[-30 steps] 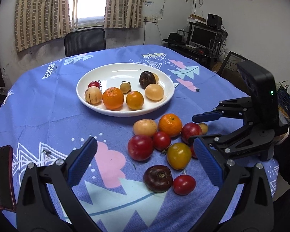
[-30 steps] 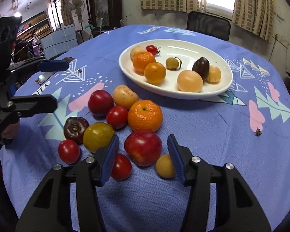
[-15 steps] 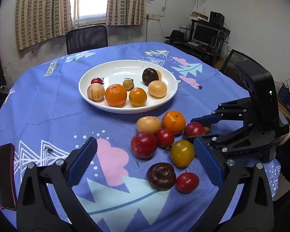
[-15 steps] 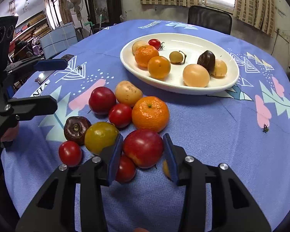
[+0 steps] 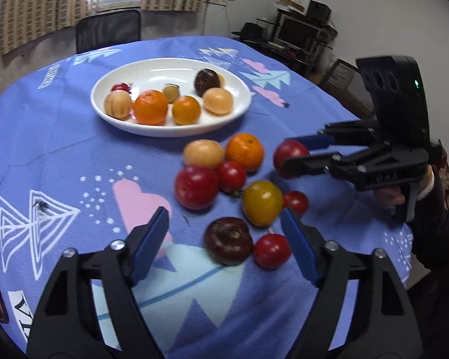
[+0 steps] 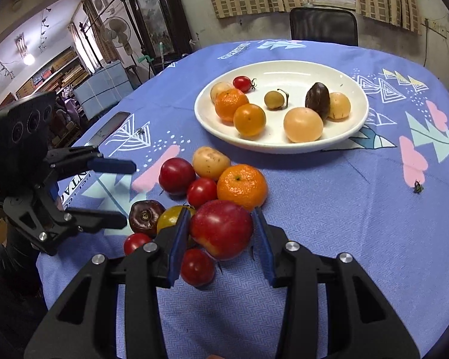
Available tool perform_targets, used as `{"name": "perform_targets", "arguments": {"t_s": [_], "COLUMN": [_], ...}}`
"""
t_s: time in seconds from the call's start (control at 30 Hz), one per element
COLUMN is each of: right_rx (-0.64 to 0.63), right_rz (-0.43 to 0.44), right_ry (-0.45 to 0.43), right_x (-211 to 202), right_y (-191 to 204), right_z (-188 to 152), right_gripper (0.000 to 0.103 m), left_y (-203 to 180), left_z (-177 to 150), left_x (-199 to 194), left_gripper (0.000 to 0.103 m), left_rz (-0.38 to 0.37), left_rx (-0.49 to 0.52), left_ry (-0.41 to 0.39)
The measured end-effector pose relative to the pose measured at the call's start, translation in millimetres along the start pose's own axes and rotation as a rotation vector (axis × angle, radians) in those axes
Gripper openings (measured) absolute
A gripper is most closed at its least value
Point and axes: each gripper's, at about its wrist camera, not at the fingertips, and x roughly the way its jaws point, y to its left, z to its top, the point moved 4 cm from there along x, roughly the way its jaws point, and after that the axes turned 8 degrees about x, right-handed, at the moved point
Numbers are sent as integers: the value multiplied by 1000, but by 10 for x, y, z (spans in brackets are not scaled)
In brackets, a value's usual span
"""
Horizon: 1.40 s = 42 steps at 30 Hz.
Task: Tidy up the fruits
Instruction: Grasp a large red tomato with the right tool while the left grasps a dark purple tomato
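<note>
My right gripper [image 6: 221, 239] is shut on a red apple [image 6: 221, 229] and holds it just above the loose fruit; the same apple [image 5: 290, 158] shows in the left wrist view. Loose on the blue cloth lie a mandarin [image 6: 242, 187], a red plum [image 6: 176, 176], a yellow-green tomato [image 5: 262, 202], a dark tomato [image 5: 228, 240] and small red tomatoes [image 5: 272, 251]. My left gripper [image 5: 224, 242] is open and low, with the dark tomato just ahead of its fingertips. The white plate [image 5: 170, 133] behind holds several fruits.
A black chair [image 6: 323, 27] stands behind the round table. A dark phone [image 6: 110, 125] lies near the table's left edge. A fly [image 6: 417, 187] sits on the cloth to the right. The near table edge is just below both grippers.
My right gripper shut on the red apple and raised it a little off the cloth. My left gripper moved forward and lower, toward the dark tomato.
</note>
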Motion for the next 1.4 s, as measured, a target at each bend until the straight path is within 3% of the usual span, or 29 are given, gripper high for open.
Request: {"name": "perform_targets", "arguments": {"t_s": [0.17, 0.37, 0.47, 0.6, 0.67, 0.73, 0.87, 1.07, 1.4], "right_rx": [7, 4, 3, 0, -1, -1, -1, -4, -5], "right_rz": [11, 10, 11, 15, 17, 15, 13, 9, 10], "right_ry": [-6, -8, -11, -14, -13, -15, -15, -14, -17], "right_x": [-12, -17, -32, -35, -34, -37, -37, -42, -48], "right_y": [9, 17, 29, 37, 38, 39, 45, 43, 47], "right_z": [28, 22, 19, 21, 21, 22, 22, 19, 13], "right_gripper": [42, 42, 42, 42, 42, 42, 42, 42, 42], "left_y": [-62, 58, 122, -55, -166, -193, -92, -164, -148], "left_z": [-76, -140, -163, -209, -227, -234, -217, -227, -214], "left_x": [88, 152, 188, 246, 288, 298, 271, 288, 280], "left_gripper": [60, 60, 60, 58, 58, 58, 54, 47, 43], "left_rz": [5, 36, -14, -12, 45, 65, 36, 92, 66], "left_rx": [32, -19, -75, 15, 94, 112, 37, 110, 88], "left_ry": [49, 87, 102, 137, 146, 144, 126, 128, 119]}}
